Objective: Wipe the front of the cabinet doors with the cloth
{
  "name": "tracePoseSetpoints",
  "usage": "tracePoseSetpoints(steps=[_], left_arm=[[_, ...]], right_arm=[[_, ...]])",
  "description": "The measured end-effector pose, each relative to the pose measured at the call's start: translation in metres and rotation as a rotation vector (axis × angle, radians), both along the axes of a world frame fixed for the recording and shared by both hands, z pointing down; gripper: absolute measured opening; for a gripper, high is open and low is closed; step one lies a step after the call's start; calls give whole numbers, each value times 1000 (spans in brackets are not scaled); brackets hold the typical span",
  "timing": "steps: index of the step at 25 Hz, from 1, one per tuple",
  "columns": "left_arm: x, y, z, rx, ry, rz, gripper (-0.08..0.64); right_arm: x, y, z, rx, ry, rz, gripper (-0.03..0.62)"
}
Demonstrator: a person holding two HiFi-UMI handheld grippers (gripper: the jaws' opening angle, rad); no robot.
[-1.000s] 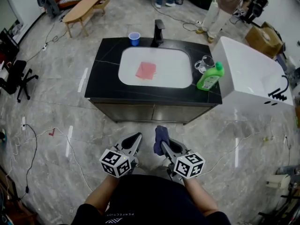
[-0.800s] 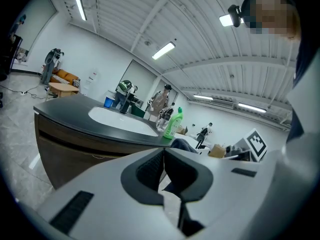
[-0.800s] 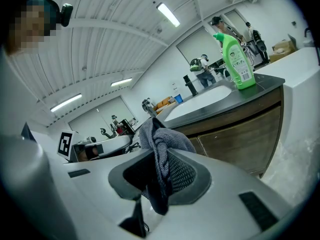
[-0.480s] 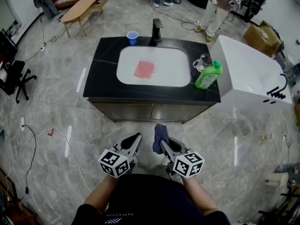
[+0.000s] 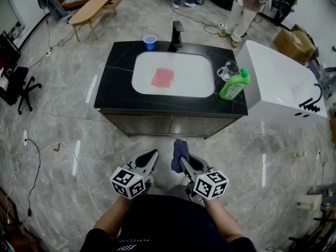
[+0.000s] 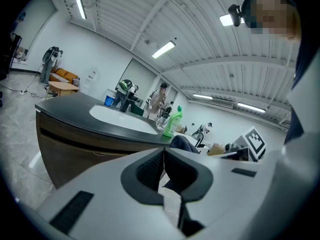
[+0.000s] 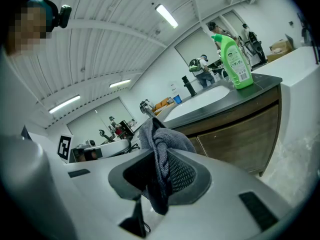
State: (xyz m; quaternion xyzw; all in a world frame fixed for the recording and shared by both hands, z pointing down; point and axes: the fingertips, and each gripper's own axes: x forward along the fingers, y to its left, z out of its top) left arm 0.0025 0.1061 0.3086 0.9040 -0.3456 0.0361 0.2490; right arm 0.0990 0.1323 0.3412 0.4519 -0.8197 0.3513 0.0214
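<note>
The brown cabinet doors sit under a black countertop, a short way in front of both grippers. My right gripper is shut on a dark blue-grey cloth, which bunches up above its jaws. The doors show at the right of the right gripper view. My left gripper is shut with nothing in it, held beside the right one. In the left gripper view its jaws meet, and the cabinet front lies left of them.
A white basin holds a pink cloth. A green bottle, a glass, a blue cup and a black tap stand on the counter. A white bathtub adjoins it at the right. Cables lie on the floor.
</note>
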Motion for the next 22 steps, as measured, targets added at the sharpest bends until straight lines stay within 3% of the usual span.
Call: tracePoseSetpoints(steps=[22], left_arm=[[-6,1,1,-2,0,-4,11]], right_arm=[[-10,1,-2,22,11,-27,86]])
